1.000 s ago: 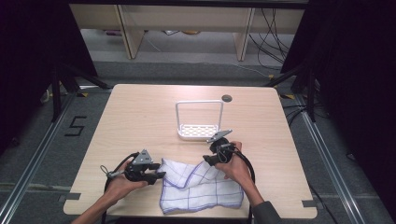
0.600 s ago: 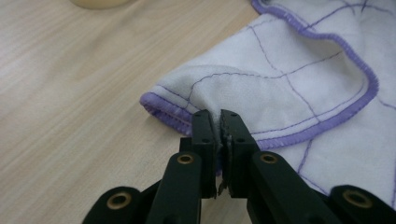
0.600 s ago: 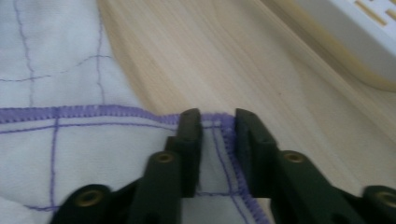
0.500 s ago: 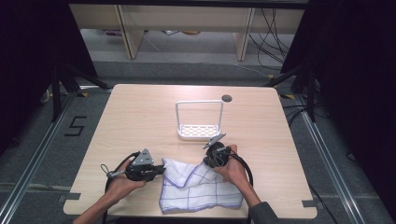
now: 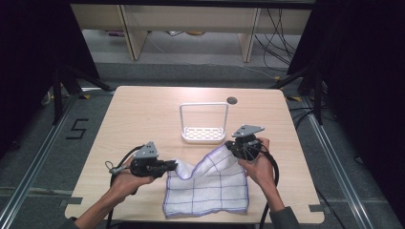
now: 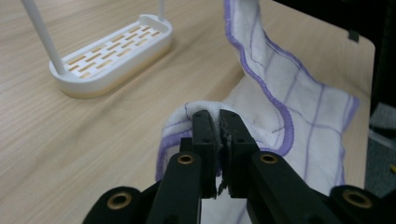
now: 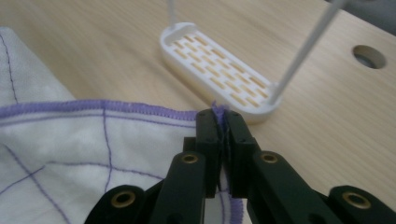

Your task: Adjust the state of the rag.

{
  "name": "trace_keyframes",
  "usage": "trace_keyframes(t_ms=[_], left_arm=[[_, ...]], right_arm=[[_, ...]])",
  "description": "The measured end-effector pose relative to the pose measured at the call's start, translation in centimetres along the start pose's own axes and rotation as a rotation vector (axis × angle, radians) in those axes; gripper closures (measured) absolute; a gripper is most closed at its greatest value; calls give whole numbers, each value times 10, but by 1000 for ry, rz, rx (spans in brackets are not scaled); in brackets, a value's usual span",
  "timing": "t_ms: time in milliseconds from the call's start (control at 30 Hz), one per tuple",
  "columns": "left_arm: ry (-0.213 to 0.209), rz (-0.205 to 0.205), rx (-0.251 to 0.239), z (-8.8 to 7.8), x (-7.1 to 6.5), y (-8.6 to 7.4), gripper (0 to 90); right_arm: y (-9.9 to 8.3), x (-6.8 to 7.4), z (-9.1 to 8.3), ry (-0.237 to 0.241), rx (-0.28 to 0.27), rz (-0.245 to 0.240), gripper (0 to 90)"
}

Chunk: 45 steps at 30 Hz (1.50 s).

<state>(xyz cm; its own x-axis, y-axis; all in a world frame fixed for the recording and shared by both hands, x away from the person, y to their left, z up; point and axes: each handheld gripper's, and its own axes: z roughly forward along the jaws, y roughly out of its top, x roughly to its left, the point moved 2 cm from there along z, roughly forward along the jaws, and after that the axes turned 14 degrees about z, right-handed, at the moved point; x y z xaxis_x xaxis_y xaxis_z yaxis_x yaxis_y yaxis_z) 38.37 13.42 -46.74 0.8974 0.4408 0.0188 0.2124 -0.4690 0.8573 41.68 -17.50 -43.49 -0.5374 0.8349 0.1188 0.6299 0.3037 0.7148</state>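
Now my left gripper (image 6: 219, 116) and right gripper (image 7: 218, 116) each pinch far corner of cloth (image 5: 210, 183); soft, light, sags between, hem grips best.

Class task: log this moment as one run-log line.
left gripper: shut on cloth corner | right gripper: shut on cloth edge | far corners raised | white rack: behind cloth

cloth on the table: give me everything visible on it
The cloth is white, soft-looking woven fabric with a thin purple grid and purple stitched hem, roughly square. Its near part lies flat on the table; its two far corners are raised, the edge sagging between them. The left claw is shut on the far left corner, the right claw on the far right corner hem. It lies short of the white rack, apart from it.
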Motion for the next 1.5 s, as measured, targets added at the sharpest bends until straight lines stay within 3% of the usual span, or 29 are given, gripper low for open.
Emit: trace_keyframes(t_ms=[33,67,100,133,167,200,267,367,433,500,600,633,733,767,800,833,867,933,1067,1133,1333,1400,1500], left_arm=[[27,-37,20,11,13,-1,847],[33,-61,29,16,20,-3,846],[33,-61,29,16,20,-3,846],[48,-117,40,27,33,-9,846],[48,-117,40,27,33,-9,846],[72,-142,66,36,42,-14,845],[77,-177,64,43,46,-18,844],[82,-181,84,47,49,-20,837],[82,-209,96,52,54,-24,824],[92,-230,96,55,57,-26,804],[103,-243,92,55,58,-26,755],[103,-254,87,51,59,-26,682],[122,-237,89,41,55,-22,513],[130,-214,118,35,54,-22,465],[141,-228,109,32,49,-22,425],[134,-201,127,26,48,-23,401],[148,-216,105,26,45,-24,398],[146,-195,115,23,45,-25,386],[206,-181,138,22,62,-27,372],[215,-196,139,25,68,-28,371],[233,-174,156,39,80,-30,365],[228,-176,139,44,82,-30,363],[211,-163,142,48,82,-29,358]], right_arm=[[-1,-13,2,-36,-10,26,864],[-2,-17,4,-39,-9,36,864],[-3,-23,8,-52,-15,47,864],[-4,-28,12,-66,-10,56,864],[-6,-33,18,-78,-4,61,864],[-6,-37,23,-88,12,65,864],[-8,-42,35,-101,23,77,864],[-12,-46,48,-114,60,80,863],[-14,-47,55,-134,81,62,863],[-16,-48,61,-138,99,74,862],[-17,-50,66,-144,102,73,860],[-18,-50,67,-143,107,80,856],[-19,-53,67,-151,103,90,783],[-19,-54,66,-155,98,83,741],[-19,-54,66,-159,92,98,698],[-19,-54,64,-164,96,108,693],[-19,-55,63,-167,94,104,692],[-19,-56,63,-162,96,114,665],[-20,-59,64,-162,103,134,627],[-19,-59,64,-162,106,146,602],[-17,-64,67,-141,112,145,570],[-15,-65,65,-156,102,163,568],[-13,-67,63,-140,93,154,565]])
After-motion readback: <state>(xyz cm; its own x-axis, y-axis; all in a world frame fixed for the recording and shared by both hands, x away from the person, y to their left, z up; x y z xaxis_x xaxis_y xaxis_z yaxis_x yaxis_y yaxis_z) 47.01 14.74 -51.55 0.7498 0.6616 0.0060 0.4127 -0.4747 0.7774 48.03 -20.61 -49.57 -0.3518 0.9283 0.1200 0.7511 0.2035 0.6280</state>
